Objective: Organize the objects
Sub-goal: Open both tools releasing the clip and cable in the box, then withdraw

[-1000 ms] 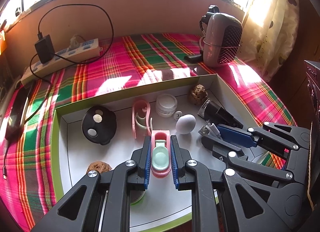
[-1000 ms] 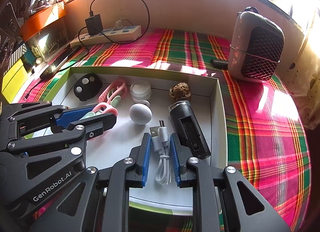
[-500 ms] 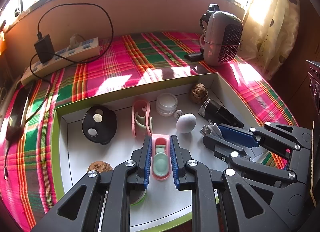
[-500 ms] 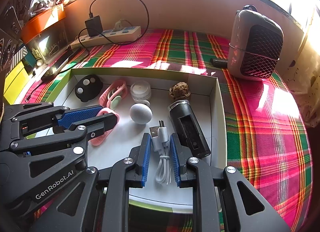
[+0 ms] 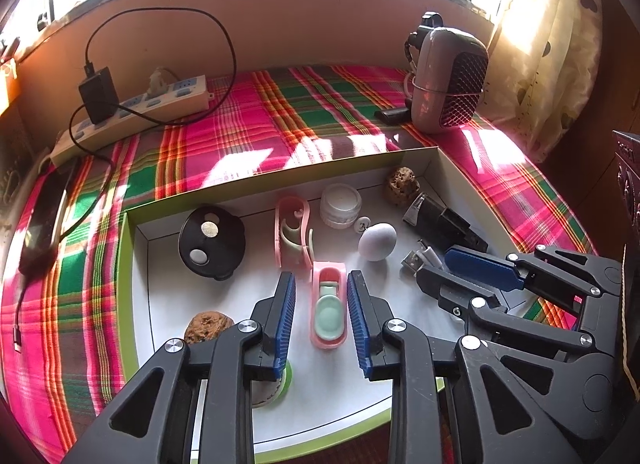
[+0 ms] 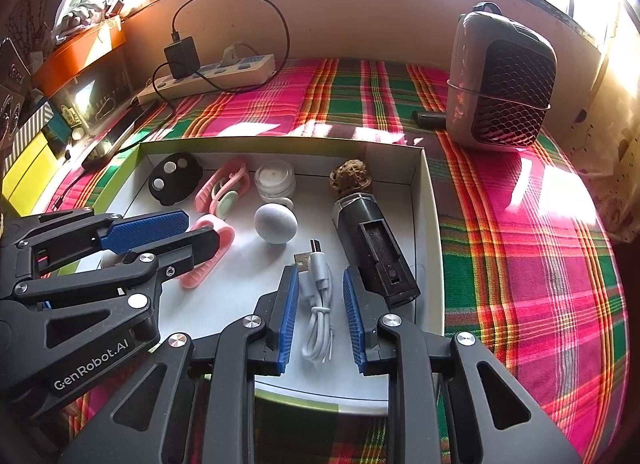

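Note:
A white tray with a green rim (image 5: pixel 132 264) (image 6: pixel 424 223) holds the objects. My left gripper (image 5: pixel 321 296) is open, its jaws on either side of a pink and mint clip (image 5: pixel 329 310) that lies on the tray floor; the clip also shows in the right wrist view (image 6: pixel 208 254). My right gripper (image 6: pixel 320 296) is open, its jaws on either side of a coiled white USB cable (image 6: pixel 318 296). A second pink clip (image 5: pixel 292 236), a white egg (image 5: pixel 377 242), a small clear jar (image 5: pixel 340 205), a black puck (image 5: pixel 211 242) and a black shaver (image 6: pixel 374 248) also lie in the tray.
Two walnuts (image 5: pixel 208 326) (image 5: pixel 402 185) sit in the tray. A green tape roll (image 5: pixel 276 384) lies under my left gripper. On the plaid cloth stand a grey heater (image 6: pixel 500 83), a power strip with a charger (image 5: pixel 132 111) and a phone (image 5: pixel 42 219).
My left gripper has opened and let go of the pink and mint clip, which now rests on the tray. My right gripper has widened slightly around the cable.

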Available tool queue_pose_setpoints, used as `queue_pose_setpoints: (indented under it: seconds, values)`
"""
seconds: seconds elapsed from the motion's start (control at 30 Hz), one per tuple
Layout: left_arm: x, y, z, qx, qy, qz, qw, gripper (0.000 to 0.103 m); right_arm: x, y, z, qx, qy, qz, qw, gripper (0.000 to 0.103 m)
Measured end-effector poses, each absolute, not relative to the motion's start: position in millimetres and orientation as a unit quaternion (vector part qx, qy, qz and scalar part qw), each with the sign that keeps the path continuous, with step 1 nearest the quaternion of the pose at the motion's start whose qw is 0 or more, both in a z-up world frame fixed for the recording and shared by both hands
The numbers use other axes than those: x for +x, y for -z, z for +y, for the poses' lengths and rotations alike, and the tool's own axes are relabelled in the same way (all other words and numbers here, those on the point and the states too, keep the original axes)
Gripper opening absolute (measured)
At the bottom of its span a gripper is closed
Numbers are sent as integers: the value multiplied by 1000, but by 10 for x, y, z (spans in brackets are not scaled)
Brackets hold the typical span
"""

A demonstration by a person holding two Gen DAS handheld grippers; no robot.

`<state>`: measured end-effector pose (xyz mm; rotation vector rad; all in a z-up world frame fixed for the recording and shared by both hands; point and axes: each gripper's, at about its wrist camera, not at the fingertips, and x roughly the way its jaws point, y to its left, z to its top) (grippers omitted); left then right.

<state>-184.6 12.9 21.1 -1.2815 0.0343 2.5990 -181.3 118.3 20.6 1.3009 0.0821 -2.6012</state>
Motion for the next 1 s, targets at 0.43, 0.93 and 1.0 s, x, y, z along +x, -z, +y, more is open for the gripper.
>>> queue_pose_setpoints:
  seconds: [0.43,0.93,1.0]
  values:
    - [-1605,-349,88,-421,-902,9,100,25,-1676,-314,1226,429,896,17,117,32]
    - [-1094,-484,28,-400,-915,9,59,25,-1251,-466,1278,405,907,10,117,37]
    - [-1018,-471,12,-401,-915,7,53,25,-1190,-480,1285,402,908,11,116,46]
